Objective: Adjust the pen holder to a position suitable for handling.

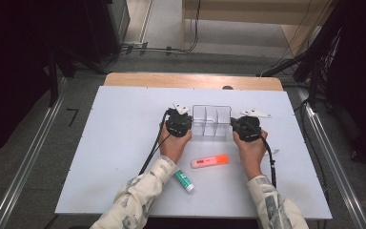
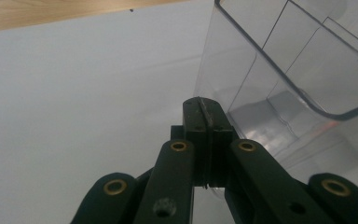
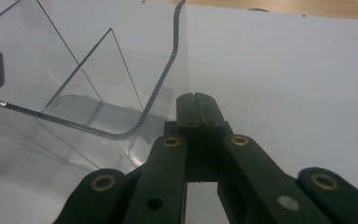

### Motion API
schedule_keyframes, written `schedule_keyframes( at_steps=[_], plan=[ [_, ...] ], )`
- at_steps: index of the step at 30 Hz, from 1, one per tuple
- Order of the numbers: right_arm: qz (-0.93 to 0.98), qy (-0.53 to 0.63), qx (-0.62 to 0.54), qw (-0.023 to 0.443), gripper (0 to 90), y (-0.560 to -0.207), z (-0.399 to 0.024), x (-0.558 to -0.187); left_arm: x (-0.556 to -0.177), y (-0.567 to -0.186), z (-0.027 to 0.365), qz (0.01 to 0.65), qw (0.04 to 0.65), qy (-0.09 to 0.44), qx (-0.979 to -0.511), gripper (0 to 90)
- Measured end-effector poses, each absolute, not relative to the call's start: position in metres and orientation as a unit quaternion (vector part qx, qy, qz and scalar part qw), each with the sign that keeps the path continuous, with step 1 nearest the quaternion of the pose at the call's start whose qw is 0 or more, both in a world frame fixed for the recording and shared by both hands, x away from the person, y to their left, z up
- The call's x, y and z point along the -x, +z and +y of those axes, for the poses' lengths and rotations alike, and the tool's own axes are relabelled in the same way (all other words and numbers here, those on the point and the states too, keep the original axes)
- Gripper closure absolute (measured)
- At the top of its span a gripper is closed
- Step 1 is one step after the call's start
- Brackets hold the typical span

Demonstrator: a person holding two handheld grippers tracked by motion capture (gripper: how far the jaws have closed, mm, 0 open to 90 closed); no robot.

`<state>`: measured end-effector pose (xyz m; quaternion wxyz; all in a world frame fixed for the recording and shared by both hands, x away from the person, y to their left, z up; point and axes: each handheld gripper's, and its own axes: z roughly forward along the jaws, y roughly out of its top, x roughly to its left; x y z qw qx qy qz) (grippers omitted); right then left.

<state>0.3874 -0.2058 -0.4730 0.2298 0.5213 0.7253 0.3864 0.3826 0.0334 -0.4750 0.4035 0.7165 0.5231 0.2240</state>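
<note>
A clear plastic organiser box [image 1: 211,120] with inner dividers stands upright mid-table. My left gripper [image 1: 178,122] sits at its left end and my right gripper [image 1: 246,128] at its right end, each held in a hand. In the left gripper view the jaws [image 2: 204,110] are shut with nothing between them, tips close beside the box wall [image 2: 242,70]. The right gripper view has the jaws [image 3: 196,104] shut and empty too, right next to the box's rounded corner [image 3: 168,70]. Whether either tip touches the box I cannot tell.
An orange highlighter [image 1: 210,161] lies on the white table [image 1: 119,143] between the forearms. A green and white tube [image 1: 184,181] lies near the left sleeve. A wooden strip [image 1: 190,80] runs along the far table edge. Cables trail back from both grippers.
</note>
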Motion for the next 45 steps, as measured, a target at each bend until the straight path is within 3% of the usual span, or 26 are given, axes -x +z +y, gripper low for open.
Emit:
schedule_keyframes(
  at_steps=[12,26,45],
  plan=[
    [0.724,0.384,-0.523,0.232,88.6,-0.473,-0.209,-0.388,-0.385,-0.474,0.028,0.523,0.402,0.220,-0.719,90.0],
    [0.711,0.380,-0.541,0.240,88.6,-0.470,-0.241,-0.388,-0.390,-0.474,-0.005,0.510,0.403,0.218,-0.729,90.0],
    [0.713,0.378,-0.537,0.246,88.5,-0.470,-0.243,-0.389,-0.390,-0.473,-0.006,0.504,0.405,0.231,-0.727,88.9]
  ],
)
